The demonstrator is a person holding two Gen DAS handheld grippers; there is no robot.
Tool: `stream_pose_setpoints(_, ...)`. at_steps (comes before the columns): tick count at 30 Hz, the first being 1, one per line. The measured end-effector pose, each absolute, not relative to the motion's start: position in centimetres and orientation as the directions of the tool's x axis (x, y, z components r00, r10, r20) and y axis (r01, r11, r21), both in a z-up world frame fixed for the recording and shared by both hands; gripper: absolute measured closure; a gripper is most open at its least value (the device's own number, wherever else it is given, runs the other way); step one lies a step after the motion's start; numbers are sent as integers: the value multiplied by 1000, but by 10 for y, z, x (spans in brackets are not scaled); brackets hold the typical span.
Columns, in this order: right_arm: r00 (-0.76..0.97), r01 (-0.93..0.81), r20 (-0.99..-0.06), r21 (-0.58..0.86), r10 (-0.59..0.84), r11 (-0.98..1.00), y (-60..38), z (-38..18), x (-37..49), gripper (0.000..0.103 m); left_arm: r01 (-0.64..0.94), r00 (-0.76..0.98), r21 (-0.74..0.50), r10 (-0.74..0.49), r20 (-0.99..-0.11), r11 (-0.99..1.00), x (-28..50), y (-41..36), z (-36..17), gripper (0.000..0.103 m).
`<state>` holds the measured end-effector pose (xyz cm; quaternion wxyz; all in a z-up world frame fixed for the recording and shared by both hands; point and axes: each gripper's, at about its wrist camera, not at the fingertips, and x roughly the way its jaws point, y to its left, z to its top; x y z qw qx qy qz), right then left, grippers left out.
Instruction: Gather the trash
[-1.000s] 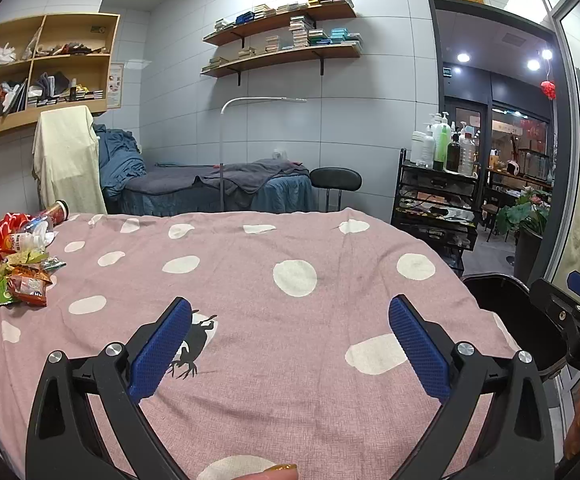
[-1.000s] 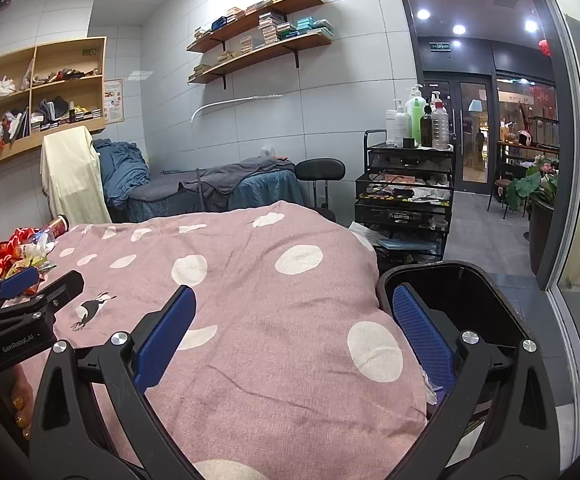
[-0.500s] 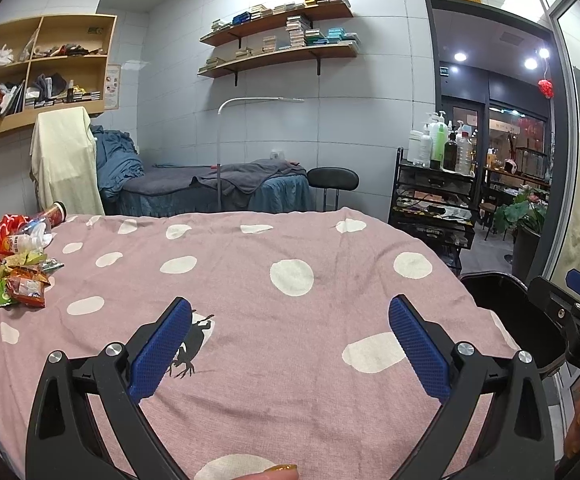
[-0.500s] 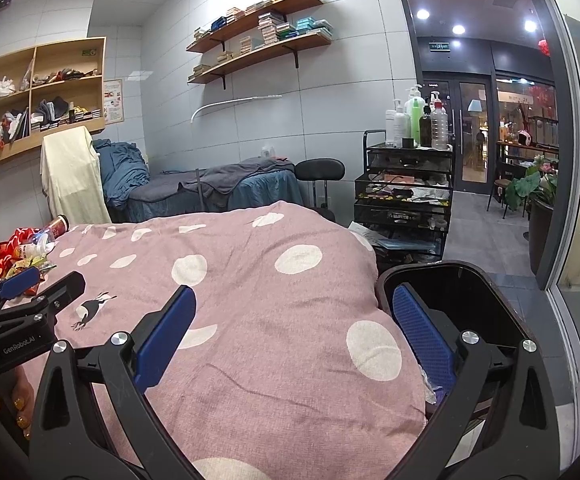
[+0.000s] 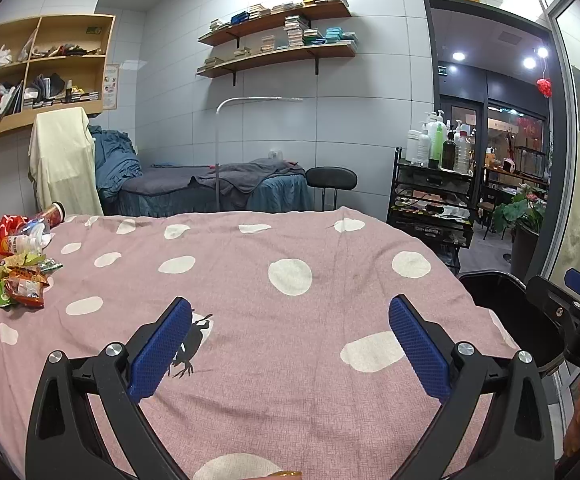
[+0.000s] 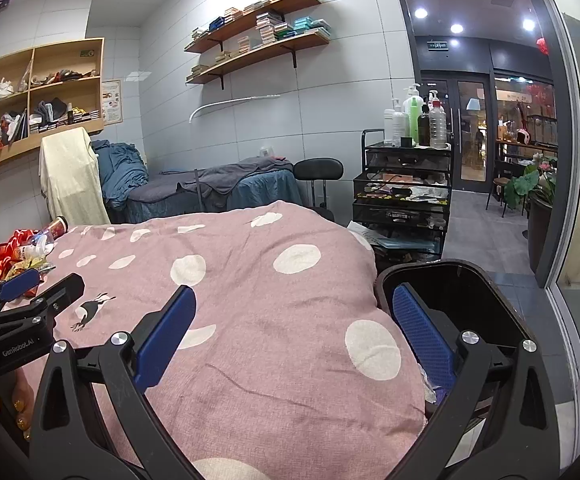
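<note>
Right wrist view, black bin (image 6: 485,280) beside bed, crumpled scraps inside

— Carrying everything?
— Bed (image 5: 290,360) under a pink cover with white dots and a small dark bird print (image 5: 194,344).
— On top?
— Heap of snack wrappers (image 5: 14,264) at the far left corner, with a tipped can (image 5: 52,214) just behind.

Black grippers, silver screws, blue textured fingers (image 5: 162,346); one marked "GenRobot.AI"; gold-glitter nails.
</note>
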<state>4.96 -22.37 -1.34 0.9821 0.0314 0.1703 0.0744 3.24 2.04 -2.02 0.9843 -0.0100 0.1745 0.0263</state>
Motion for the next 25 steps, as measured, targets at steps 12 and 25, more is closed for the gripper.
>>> stream_pose_setpoints(12,929,-134,-334,87,156,987,-225,-15,50,5,-46,937,-12,39,-347,999,32,16,-21,5)
stream_pose_setpoints(25,926,-130,-344,91,154,987,-225,-17,50,5,-55,930,-11,47,-365,998,33,14,-22,5)
